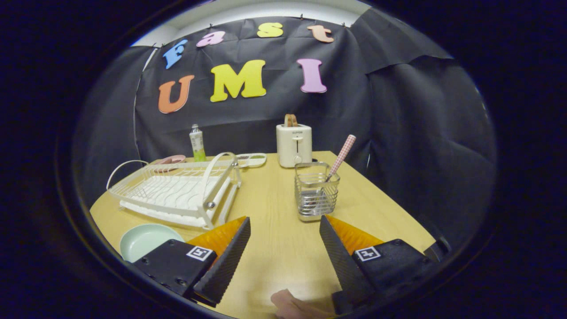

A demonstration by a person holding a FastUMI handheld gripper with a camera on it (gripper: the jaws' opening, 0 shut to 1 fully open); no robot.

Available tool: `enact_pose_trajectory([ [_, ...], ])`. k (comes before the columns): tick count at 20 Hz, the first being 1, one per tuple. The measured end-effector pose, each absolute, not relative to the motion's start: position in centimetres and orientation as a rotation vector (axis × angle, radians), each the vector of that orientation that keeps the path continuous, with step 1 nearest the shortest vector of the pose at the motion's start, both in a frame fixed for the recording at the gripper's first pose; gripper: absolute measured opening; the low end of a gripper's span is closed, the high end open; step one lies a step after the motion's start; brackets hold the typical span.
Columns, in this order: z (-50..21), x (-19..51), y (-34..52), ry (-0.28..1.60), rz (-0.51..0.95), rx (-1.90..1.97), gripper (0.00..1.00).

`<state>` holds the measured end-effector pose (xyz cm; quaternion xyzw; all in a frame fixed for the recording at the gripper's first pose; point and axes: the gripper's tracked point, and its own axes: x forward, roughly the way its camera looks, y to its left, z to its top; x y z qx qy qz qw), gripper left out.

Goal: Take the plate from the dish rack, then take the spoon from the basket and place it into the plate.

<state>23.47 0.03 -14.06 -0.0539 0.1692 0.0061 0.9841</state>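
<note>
Jaws spread and empty over the surface (279, 248); plate (144, 239) lies beside the dish rack (177, 192). Spoon (340, 158) stands in the basket (315, 195), light, stiff, slim — pinch its checked handle.

I see the plate (144, 240), pale green and round, lying flat on the table (279, 248) just in front of the rack (177, 192), already out of it and beside my gripper's (285, 241) left finger. The rack is white wire, tilted slightly, with its slots bare. The spoon (339, 160) stands leaning in the wire basket (315, 196) just ahead of my wide-spread fingers, its pink checked handle poking up to the right.
</note>
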Motion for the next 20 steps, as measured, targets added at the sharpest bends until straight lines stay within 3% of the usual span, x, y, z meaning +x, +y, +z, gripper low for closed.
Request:
enact_pose_trajectory([
  [8,-8.9,29.5,-5.0,0.209,0.019,-0.067,1.0],
  [12,-6.9,34.1,-6.9,0.094,-0.05,-0.07,1.0],
  [18,-8.5,38.3,-6.3,0.147,0.03,-0.002,0.99],
  [20,-9.0,39.8,-6.1,0.156,0.04,-0.018,0.91],
])
